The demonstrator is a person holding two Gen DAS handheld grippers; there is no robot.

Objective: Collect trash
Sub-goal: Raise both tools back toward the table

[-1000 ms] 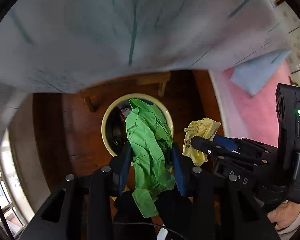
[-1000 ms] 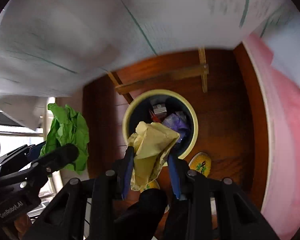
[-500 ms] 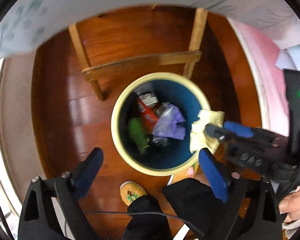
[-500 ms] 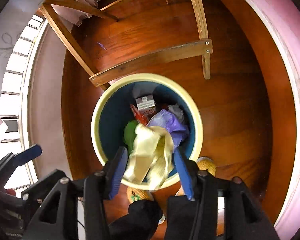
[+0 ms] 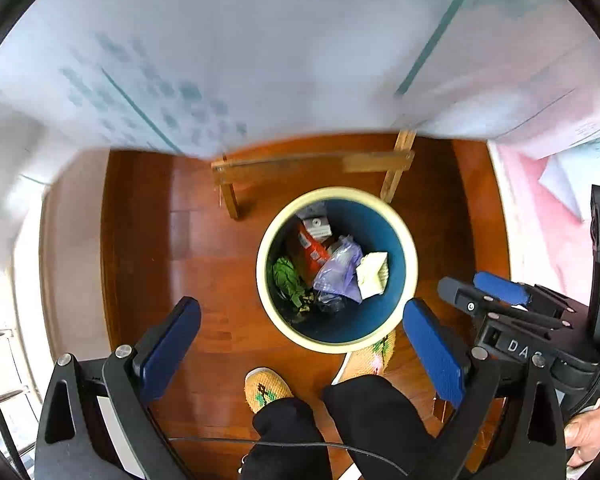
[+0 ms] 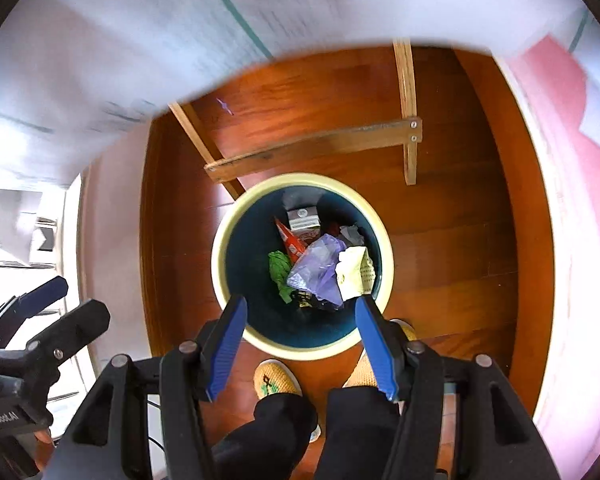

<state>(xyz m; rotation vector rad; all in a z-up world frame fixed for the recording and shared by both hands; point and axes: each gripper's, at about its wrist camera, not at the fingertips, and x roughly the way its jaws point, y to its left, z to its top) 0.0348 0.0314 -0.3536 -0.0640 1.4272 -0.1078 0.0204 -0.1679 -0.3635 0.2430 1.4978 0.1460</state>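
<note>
Both tongs, left tongs (image 5: 300, 332) wide and empty, right tongs (image 6: 300, 320) opening with nothing between, hang over the bin (image 5: 410, 256) on the reddish wood floor (image 5: 148, 240). Green paper (image 5: 286, 276) and yellow paper (image 5: 372, 276) lie inside. Blurred white cloth (image 5: 260, 60) hides the far room.

Both wrist cameras look almost straight down from well above the bin (image 5: 337, 196), which sits just past centre toward four o'clock on the left and near centre on the right; a blurred, perhaps paper-covered tabletop (image 6: 140, 20) fills twelve o'clock
</note>
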